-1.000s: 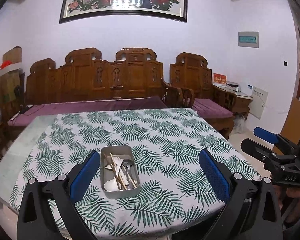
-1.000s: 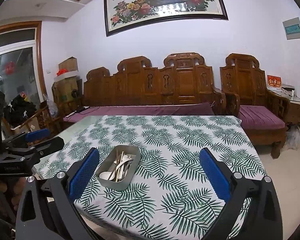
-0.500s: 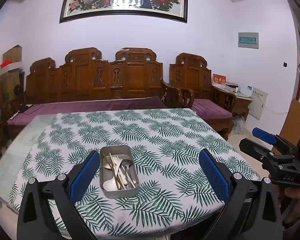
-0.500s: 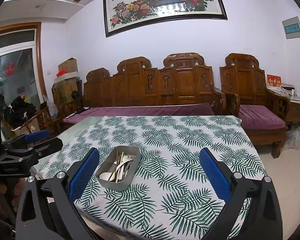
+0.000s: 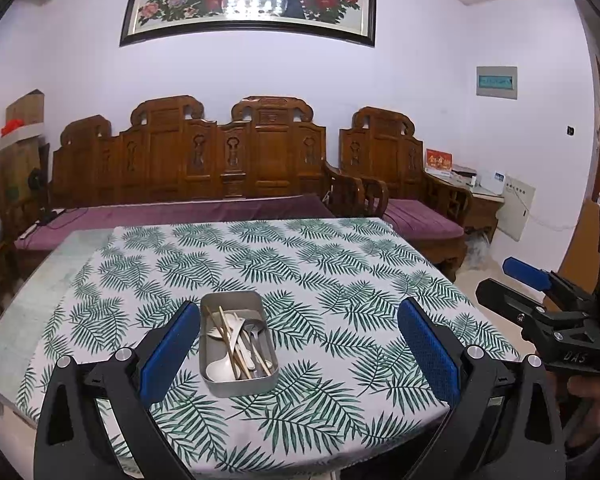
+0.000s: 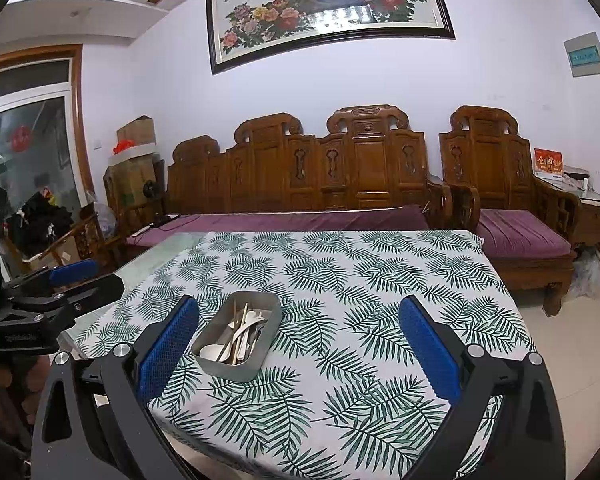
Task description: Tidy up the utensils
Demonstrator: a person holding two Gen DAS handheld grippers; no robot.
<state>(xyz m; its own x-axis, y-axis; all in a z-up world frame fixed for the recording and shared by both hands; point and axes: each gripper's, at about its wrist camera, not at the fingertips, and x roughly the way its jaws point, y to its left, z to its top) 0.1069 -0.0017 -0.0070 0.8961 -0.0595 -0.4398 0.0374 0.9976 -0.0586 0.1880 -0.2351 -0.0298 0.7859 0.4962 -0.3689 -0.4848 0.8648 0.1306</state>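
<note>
Leaf-patterned tabletop (image 5: 340, 280) carries a grey metal tin (image 5: 238, 342) pooling spoons and chopsticks (image 5: 236, 338); left gripper (image 5: 300, 356) and right gripper (image 6: 298, 354) gape wide, empty, short of it.

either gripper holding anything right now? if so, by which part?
Nothing held. The left gripper and right gripper are both open and empty; the spoons and chopsticks lie loose in the rectangular metal tray on the leaf-print tablecloth.

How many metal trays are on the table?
1: a grey rectangular metal tray, holding spoons and chopsticks, on the leaf-patterned tablecloth near the front edge. Nothing else seems to be hiding there.
</note>
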